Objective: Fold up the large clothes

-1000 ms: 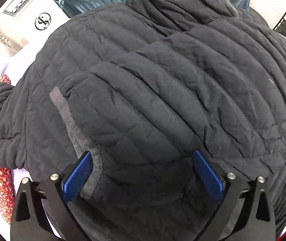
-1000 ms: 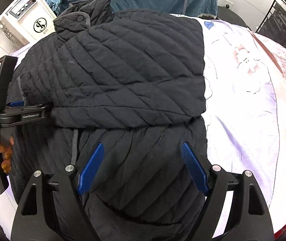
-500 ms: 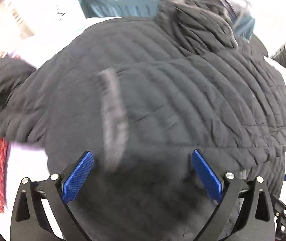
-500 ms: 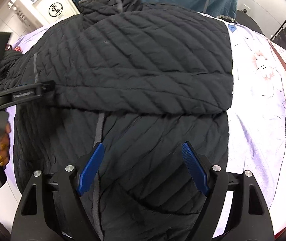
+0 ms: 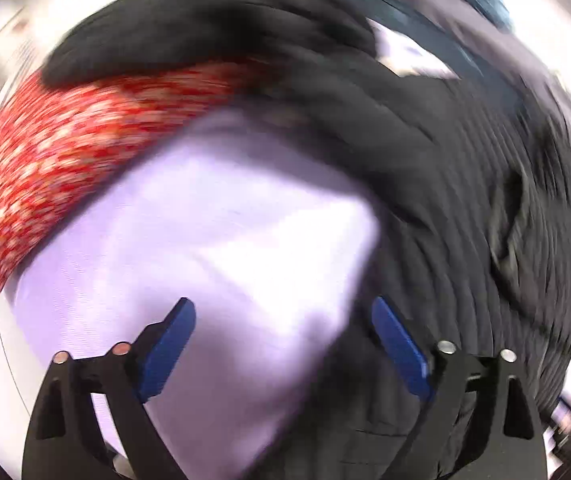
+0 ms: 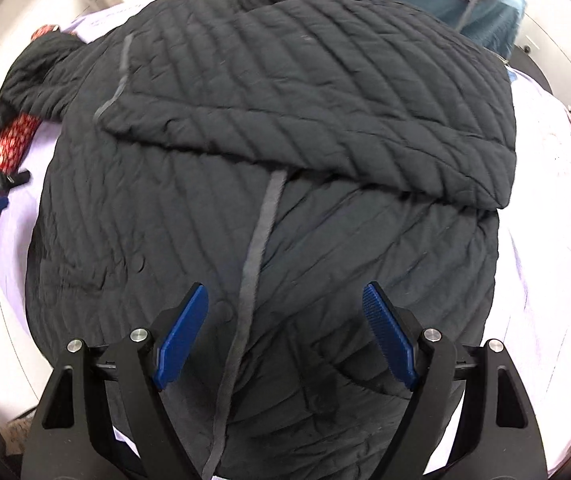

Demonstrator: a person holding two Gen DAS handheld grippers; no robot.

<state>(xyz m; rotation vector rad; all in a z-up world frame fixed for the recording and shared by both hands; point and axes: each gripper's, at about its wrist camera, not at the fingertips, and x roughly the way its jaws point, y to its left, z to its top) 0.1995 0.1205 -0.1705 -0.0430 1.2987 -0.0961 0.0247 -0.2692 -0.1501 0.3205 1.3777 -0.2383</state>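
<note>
The black quilted jacket [image 6: 269, 168] looks soft, puffy and fairly light, so it should drape and slump instead of holding a crease, and its smooth shell will likely slip between flat pads unless a thick bite is taken. The sensible holds, as a judgement, are the firmer edges: the cuff of the loose sleeve [image 6: 29, 80] trailing off to the left, the hem, or the grey placket strip [image 6: 257, 248] that runs down the front. The jacket lies spread across the pale lilac bedsheet [image 6: 545, 264], front side up, with one sleeve already folded across the chest as a broad diagonal band; its stitching runs in narrow slanted channels, and the collar sits at the far end. A red patterned cloth [image 6: 1, 152] lies under the loose sleeve. The right gripper [image 6: 285, 332] hangs over the lower front with its blue jaws standing wide and nothing between them. The left gripper [image 5: 281, 344] is over bare sheet at the jacket's edge, its jaws closing with nothing pinched; that view is badly smeared, so the right-hand pad may be just brushing the dark fabric, though I cannot be sure
</note>
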